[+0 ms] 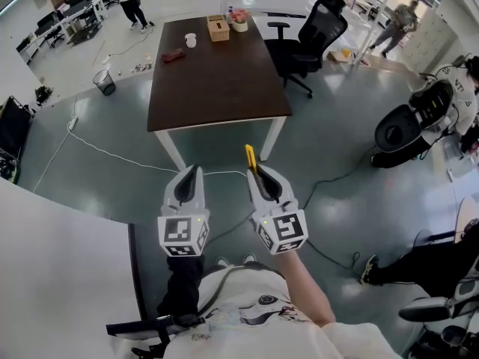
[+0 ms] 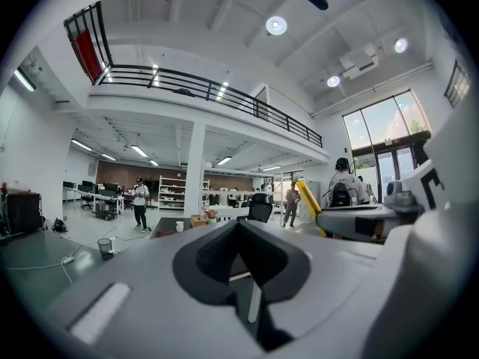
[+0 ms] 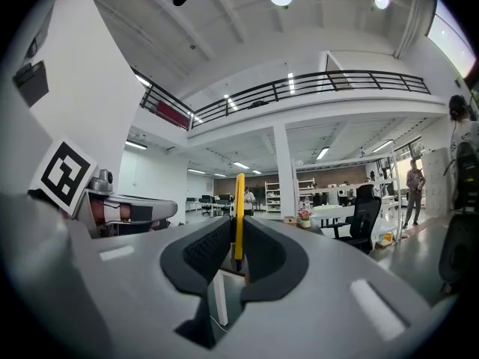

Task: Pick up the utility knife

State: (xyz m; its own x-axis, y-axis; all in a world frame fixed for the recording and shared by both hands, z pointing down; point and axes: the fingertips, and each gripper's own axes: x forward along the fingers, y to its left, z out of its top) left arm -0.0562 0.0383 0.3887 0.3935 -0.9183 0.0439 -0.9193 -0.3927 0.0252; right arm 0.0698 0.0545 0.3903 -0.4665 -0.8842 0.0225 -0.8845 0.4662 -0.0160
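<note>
Right gripper view shows it clearly: slim yellow utility knife [image 3: 239, 215] clamped edge-on between right gripper [image 3: 236, 259] jaws. In head view only its tip shows. Long axis runs along the jaws, free end pointing far. Left gripper [image 2: 241, 247], just left, has its jaws together with nothing between. Dark brown rectangular table [image 1: 217, 81] and black office chair [image 1: 310, 36] stand farther off.

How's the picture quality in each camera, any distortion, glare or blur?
Head view: evenly lit, sharp, edges bowed. Left gripper view: heavy fisheye, dark corners, bright ceiling lamps, left hand-held gripper soft up close. Right gripper view: same fisheye; utility knife sharp.
</note>
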